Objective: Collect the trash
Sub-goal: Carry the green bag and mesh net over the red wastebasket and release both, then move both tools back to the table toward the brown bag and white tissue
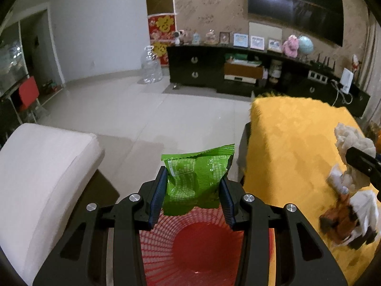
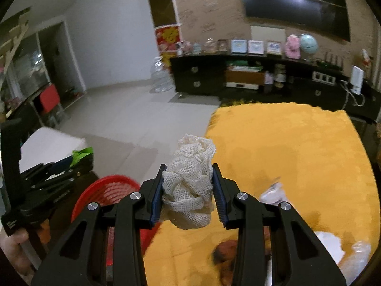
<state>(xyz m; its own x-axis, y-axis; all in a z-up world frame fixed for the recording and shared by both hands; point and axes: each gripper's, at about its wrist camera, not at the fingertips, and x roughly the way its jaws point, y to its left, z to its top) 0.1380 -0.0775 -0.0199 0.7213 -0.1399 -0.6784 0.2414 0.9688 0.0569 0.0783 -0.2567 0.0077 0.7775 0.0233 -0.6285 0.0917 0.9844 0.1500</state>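
Note:
My left gripper [image 1: 194, 186] is shut on a crinkled green snack wrapper [image 1: 196, 178], held over the mouth of a red mesh wastebasket [image 1: 202, 245]. My right gripper [image 2: 188, 188] is shut on a wad of cream mesh cloth [image 2: 190, 186] above the near left edge of the yellow-covered table [image 2: 297, 147]. In the right wrist view the wastebasket [image 2: 107, 190] stands left of that table, with the left gripper [image 2: 59, 174] and a corner of the green wrapper [image 2: 82, 153] above it. In the left wrist view the cloth wad [image 1: 352, 140] shows at the far right.
Loose scraps lie on the table's near end: white tissues [image 1: 366, 205], a brown-orange wrapper [image 1: 338, 219], clear plastic [image 2: 357, 255]. A white cushioned seat [image 1: 40, 171] stands left of the basket. Tiled floor, a clear water jug [image 1: 151, 65] and a black TV cabinet [image 1: 214, 69] lie beyond.

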